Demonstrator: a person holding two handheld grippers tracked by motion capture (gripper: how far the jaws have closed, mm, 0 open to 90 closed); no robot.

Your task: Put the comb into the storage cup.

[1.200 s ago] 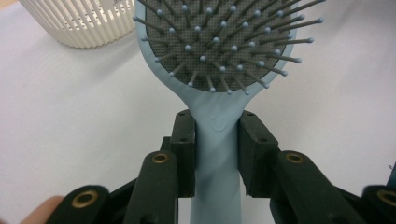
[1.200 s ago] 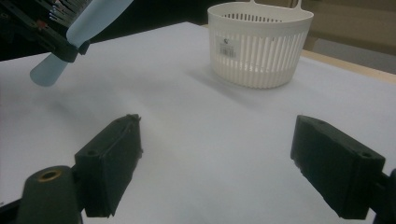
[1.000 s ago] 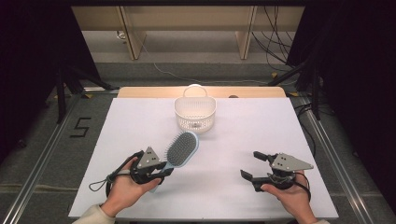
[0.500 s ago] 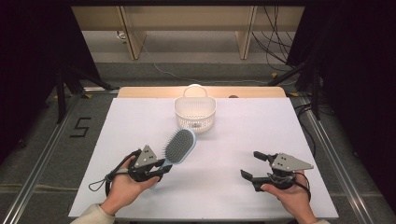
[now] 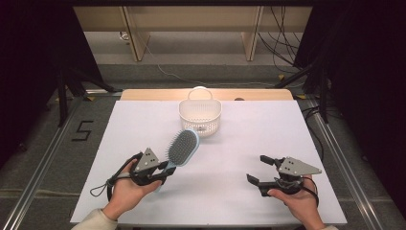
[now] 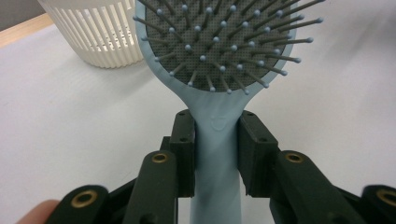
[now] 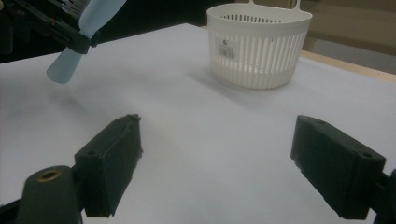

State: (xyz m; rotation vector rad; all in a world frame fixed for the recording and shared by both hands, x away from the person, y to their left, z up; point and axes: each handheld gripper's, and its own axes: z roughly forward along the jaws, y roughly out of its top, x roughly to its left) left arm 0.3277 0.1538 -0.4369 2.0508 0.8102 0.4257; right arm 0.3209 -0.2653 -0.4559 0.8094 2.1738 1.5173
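Note:
A light blue hairbrush (image 5: 183, 146) with a grey bristle pad is held off the white table, its head pointing toward the basket. My left gripper (image 5: 165, 168) is shut on its handle; in the left gripper view both pads press the handle just below the brush head (image 6: 219, 42). My right gripper (image 5: 256, 170) rests low at the front right of the table, its jaws wide apart with nothing between them (image 7: 229, 154). In the right gripper view, the tip of the brush handle (image 7: 70, 60) shows at the upper left.
A white slatted plastic basket (image 5: 200, 115) with a small hanging loop stands at the back middle of the white table (image 5: 239, 139), just beyond the brush head. A wooden strip (image 5: 268, 94) borders the far edge. Dark stands and cables lie outside the table.

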